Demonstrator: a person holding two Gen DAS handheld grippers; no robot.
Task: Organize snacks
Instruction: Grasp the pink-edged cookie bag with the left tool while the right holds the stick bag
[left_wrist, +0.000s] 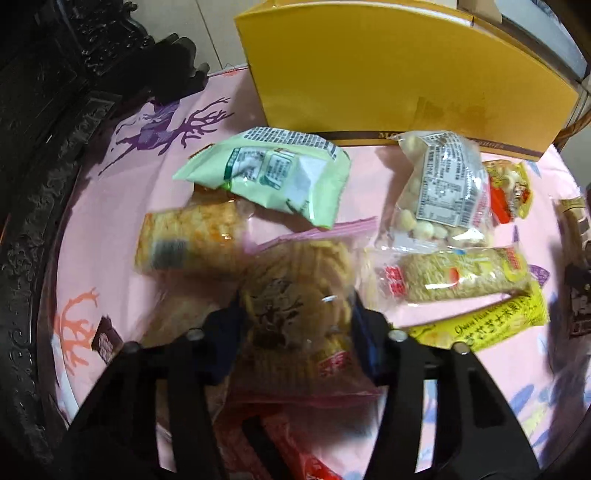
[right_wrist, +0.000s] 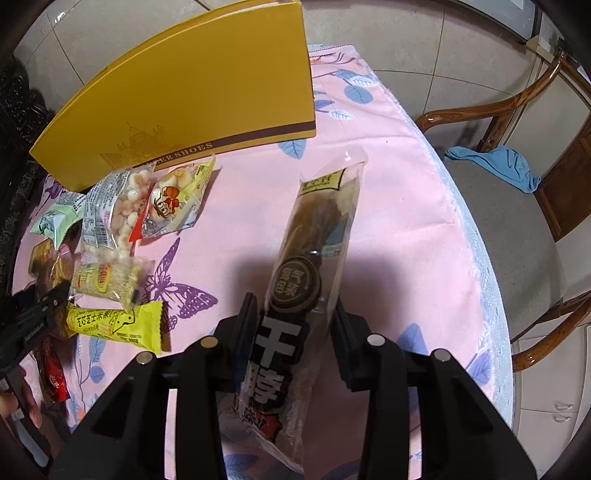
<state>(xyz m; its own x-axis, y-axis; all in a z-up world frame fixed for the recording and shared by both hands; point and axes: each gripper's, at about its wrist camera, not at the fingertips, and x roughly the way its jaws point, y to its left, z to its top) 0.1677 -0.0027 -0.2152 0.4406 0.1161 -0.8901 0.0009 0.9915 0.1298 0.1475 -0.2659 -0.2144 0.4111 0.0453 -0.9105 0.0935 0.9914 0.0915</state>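
Meanwhile, a yellow shoe box (right_wrist: 192, 92) stands at the back of the pink-clothed worktop (right_wrist: 406, 206), likely as the bin for the snack packets (left_wrist: 443, 192) strewn before it. The right hand-held gripper (right_wrist: 295, 325) pinches a long bread packet (right_wrist: 314, 251); the left hand-held gripper (left_wrist: 295, 314) clamps a clear bag of crisps (left_wrist: 295, 295).

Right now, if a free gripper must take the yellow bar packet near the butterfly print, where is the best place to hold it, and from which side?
Probably grip the yellow bar packet across its narrow middle, coming from above. It lies flat on the pink cloth, long and slim, so jaws fit across its short width. Its crimped right end is thin and may slip.
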